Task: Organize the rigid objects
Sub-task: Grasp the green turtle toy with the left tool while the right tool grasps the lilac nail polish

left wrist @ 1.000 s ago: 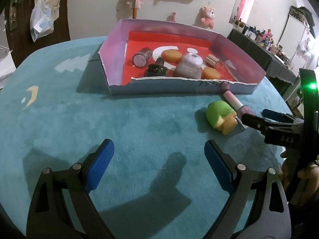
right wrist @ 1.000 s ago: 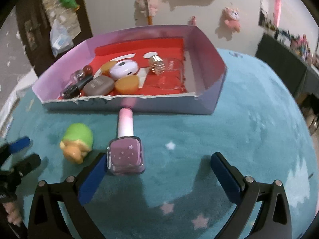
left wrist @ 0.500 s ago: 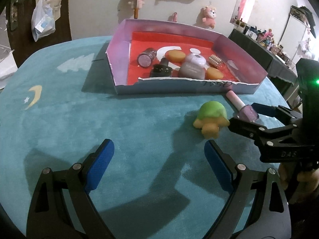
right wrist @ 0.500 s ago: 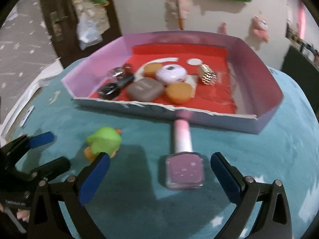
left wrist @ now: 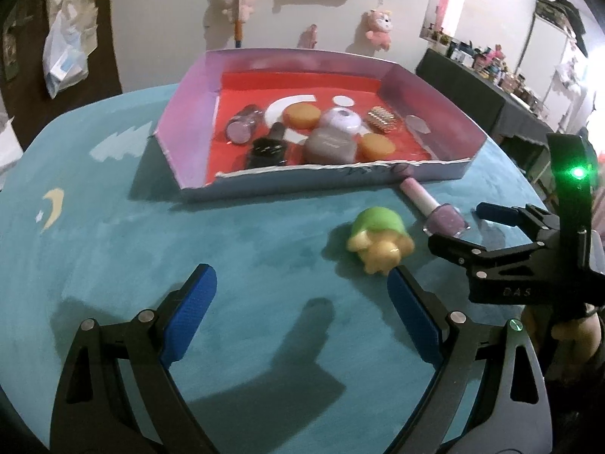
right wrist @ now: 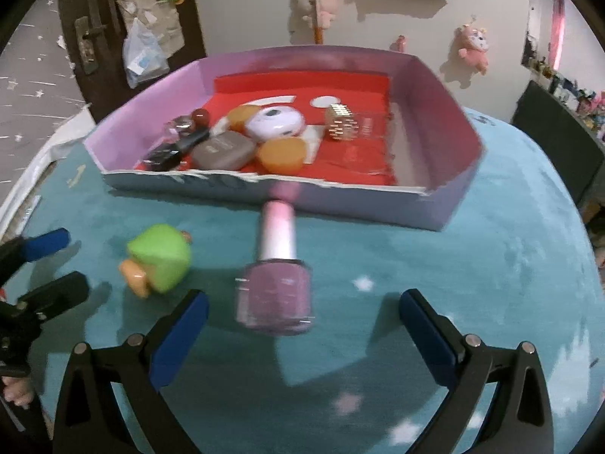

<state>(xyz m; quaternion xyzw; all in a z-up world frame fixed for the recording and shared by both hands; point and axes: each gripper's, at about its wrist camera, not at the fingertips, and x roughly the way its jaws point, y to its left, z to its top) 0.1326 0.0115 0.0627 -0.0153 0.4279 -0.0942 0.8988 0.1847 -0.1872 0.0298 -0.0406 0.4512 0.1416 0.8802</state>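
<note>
A teal rug (right wrist: 491, 265) holds a pink-walled box (right wrist: 435, 87) of small items. Just outside its near wall lie a nail polish bottle (right wrist: 274, 299) and a green toy (right wrist: 159, 257). The right gripper (right wrist: 302, 325) is wide open and empty behind the bottle; the left gripper (left wrist: 298, 302) likewise. The bottle looks hard, smooth and breakable; grip its square body. Its cap tip is blurred.

Black claw (left wrist: 298, 304) frames carry blue pads (left wrist: 189, 317), silver screws, green light.

Dim, motion-blurred, fisheye-warped edges
</note>
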